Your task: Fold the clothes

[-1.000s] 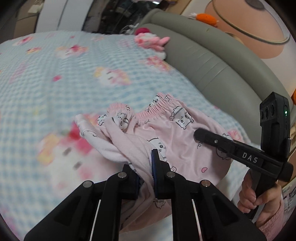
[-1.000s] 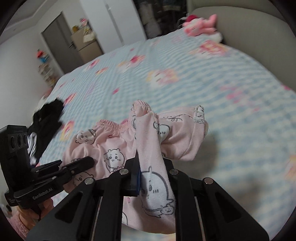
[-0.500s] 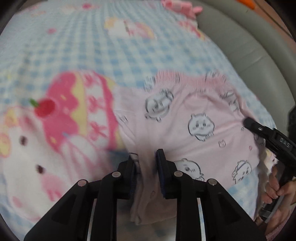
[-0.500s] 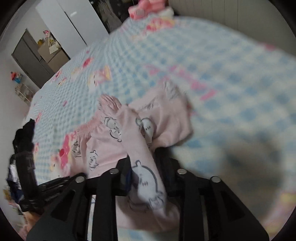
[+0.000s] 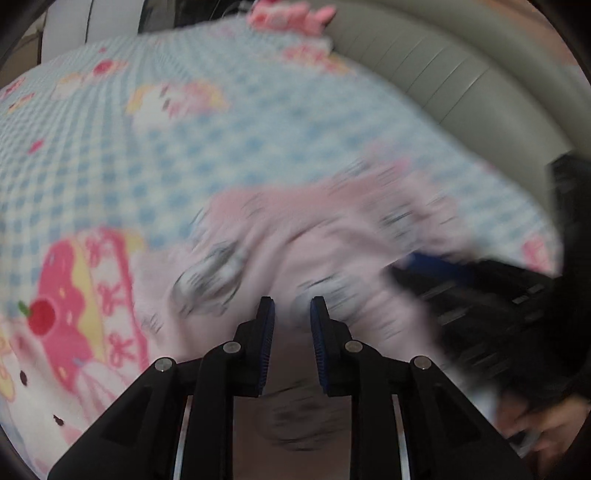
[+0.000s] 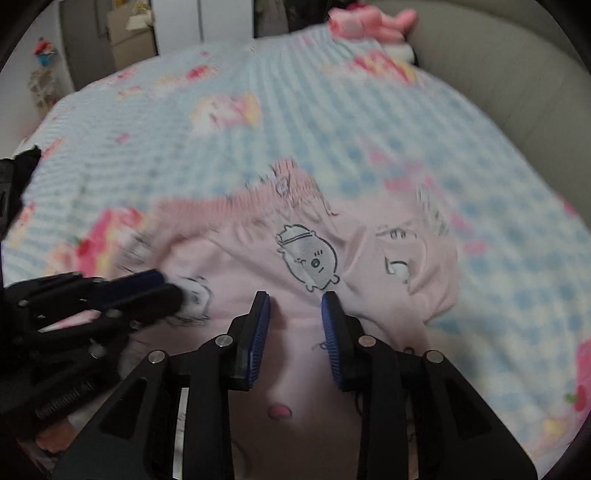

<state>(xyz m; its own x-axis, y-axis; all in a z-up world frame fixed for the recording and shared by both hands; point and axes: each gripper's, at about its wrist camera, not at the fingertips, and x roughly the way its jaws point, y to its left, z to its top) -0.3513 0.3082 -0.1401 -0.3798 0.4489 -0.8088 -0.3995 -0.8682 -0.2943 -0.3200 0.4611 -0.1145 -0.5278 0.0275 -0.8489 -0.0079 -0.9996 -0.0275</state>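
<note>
Right wrist view: the right gripper (image 6: 295, 308) hung over the pink trousers (image 6: 310, 258), jaws apart and closing on nothing; the left gripper (image 5: 289, 314) likewise stood apart.

Pale pink garment (image 6: 258, 258) with cartoon animal prints, blue-white checked bedspread (image 6: 369, 122), seemingly grey headboard (image 5: 461, 85)

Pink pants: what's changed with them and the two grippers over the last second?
Both grippers let go: the left gripper and right gripper each pinched a raised fold, and now their jaws stand apart over the pink pants, which dropped flat onto the bed; the right's jaws are closing slightly. The plush toy stayed put.
</note>
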